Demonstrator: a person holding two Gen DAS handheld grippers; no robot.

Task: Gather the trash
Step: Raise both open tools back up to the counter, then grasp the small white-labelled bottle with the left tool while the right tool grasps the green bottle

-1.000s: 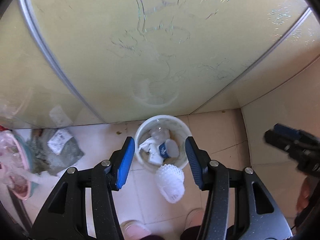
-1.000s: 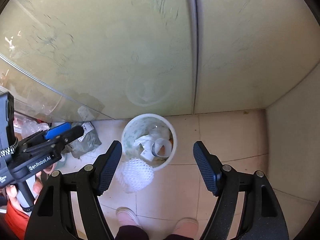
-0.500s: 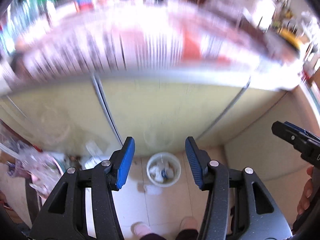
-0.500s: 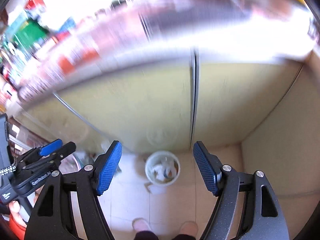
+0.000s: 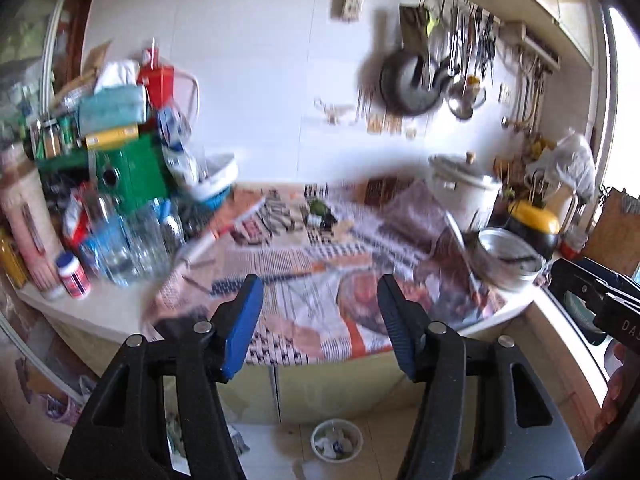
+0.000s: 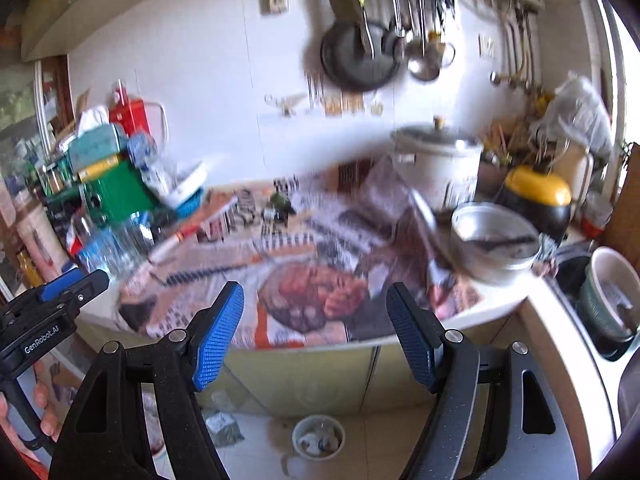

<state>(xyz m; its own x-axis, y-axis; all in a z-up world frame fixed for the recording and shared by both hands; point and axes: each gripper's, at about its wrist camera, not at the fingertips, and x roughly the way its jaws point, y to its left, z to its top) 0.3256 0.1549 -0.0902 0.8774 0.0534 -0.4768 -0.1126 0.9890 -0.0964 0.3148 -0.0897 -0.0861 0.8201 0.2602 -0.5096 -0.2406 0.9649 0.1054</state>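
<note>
My left gripper [image 5: 318, 292] hangs in the air in front of the counter edge, its jaws opening with nothing between them. My right gripper [image 6: 315, 292] is open and empty beside it. Newspapers [image 5: 320, 272] cover the countertop, and a small dark green crumpled thing [image 5: 320, 212] lies on them near the wall. Far below on the floor stands the white trash bin [image 5: 316, 438] with scraps inside, also at the bottom of the right wrist view [image 6: 298, 430]. A white foam net [image 6: 292, 466] lies on the tiles just in front of the bin.
Bottles and jars [image 5: 120, 240] and a green box [image 5: 132, 172] crowd the counter's left end. A white cooker pot [image 5: 460, 188], a metal bowl [image 5: 508, 256] and a yellow-lidded pot [image 6: 536, 192] stand at the right. A sink with a colander [image 6: 608, 304] lies further right. Pans hang on the wall [image 5: 408, 80].
Both grippers rose from just above the bin to counter height and tilted up, so the bin shrank to the bottom edge. The left jaws stand slightly wider.
</note>
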